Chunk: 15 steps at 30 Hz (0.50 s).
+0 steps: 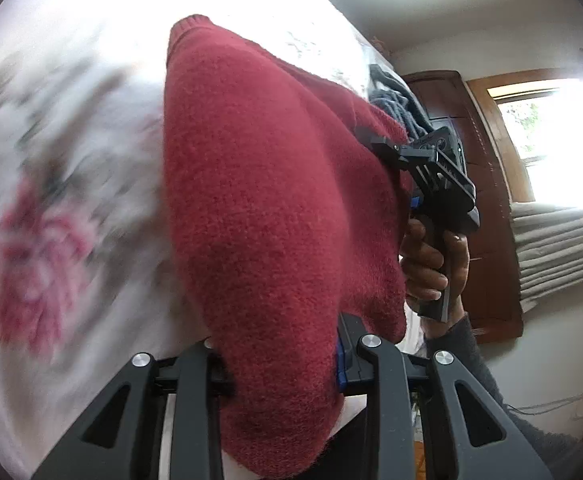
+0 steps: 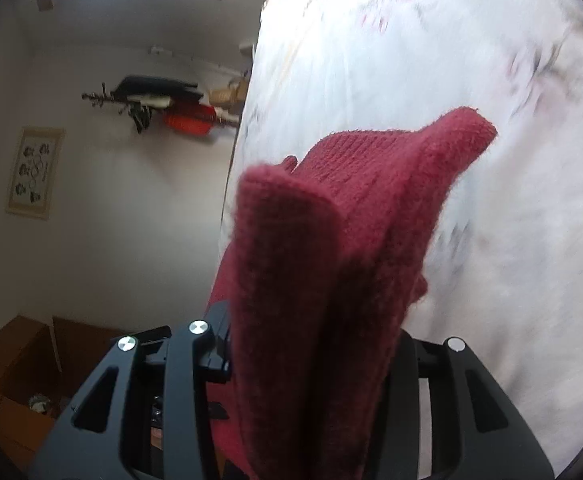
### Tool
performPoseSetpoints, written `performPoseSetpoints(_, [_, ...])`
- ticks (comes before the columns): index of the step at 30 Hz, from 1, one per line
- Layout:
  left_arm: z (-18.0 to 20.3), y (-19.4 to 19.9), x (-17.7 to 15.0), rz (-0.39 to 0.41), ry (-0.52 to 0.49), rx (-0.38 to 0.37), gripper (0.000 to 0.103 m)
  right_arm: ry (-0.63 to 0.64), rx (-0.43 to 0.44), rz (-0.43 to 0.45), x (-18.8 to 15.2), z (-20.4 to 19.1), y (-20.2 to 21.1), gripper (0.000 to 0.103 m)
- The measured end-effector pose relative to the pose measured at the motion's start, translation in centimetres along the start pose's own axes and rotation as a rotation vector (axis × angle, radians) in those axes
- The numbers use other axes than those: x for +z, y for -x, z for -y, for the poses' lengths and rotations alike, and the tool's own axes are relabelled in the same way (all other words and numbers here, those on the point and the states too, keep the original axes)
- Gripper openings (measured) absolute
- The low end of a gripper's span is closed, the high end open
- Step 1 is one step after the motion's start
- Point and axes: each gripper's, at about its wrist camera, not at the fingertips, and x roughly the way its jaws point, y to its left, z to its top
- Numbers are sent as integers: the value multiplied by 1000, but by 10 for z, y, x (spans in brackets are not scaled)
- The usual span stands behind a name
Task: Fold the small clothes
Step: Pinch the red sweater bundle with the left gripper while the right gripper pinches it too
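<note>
1. The left tool (image 1: 279, 364) was clamped on a red knitted sweater (image 1: 275, 208), fabric bunched between its black fingers.
2. The right tool (image 2: 311, 344) was also clamped on the sweater, gripping a thick fold.
3. The sweater hung lifted between both tools, above a white bed (image 1: 71, 160) with a blurred pink floral print.
4. A hand (image 1: 431, 264) held the right tool's handle at the sweater's right edge.
5. Grey clothes (image 1: 395, 100) lay farther right on the bed.
</note>
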Motion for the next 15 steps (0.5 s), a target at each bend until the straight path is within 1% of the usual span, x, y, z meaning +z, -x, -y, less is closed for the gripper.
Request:
performPoseSetpoints(4, [-31, 0, -32, 0, 38, 16, 30, 7, -26, -61, -24, 11, -32, 39])
performPoseSetpoints(7, [-57, -14, -48, -20, 84, 39, 30, -4, -64, -107, -37, 31, -53, 39])
performPoseSetpoints(8, [-67, -21, -52, -29, 114, 46, 30, -15, -84, -124, -40, 41, -60, 39])
performPoseSetpoints(9, [-75, -28, -55, -37, 136, 46, 31, -16, -104, -129, -44, 47, -62, 40])
performPoseSetpoints(10, [-82, -31, -57, -46, 146, 43, 35, -21, -118, -129, -46, 54, -63, 42])
performPoseSetpoints(11, [-87, -36, -57, -49, 161, 46, 38, -39, -111, -129, -46, 60, -63, 43])
performPoseSetpoints(12, [-91, -37, -56, -46, 177, 49, 45, -62, -105, -128, -45, 65, -61, 48])
performPoseSetpoints(13, [-95, -39, -57, -41, 203, 47, 52, -61, -126, -124, -44, 66, -59, 56])
performPoseSetpoints(14, [-96, -38, -57, -40, 216, 46, 53, -55, -140, -119, -46, 65, -57, 59])
performPoseSetpoints(15, [-96, -34, -58, -34, 230, 63, 55, -47, -166, -104, -48, 60, -51, 64])
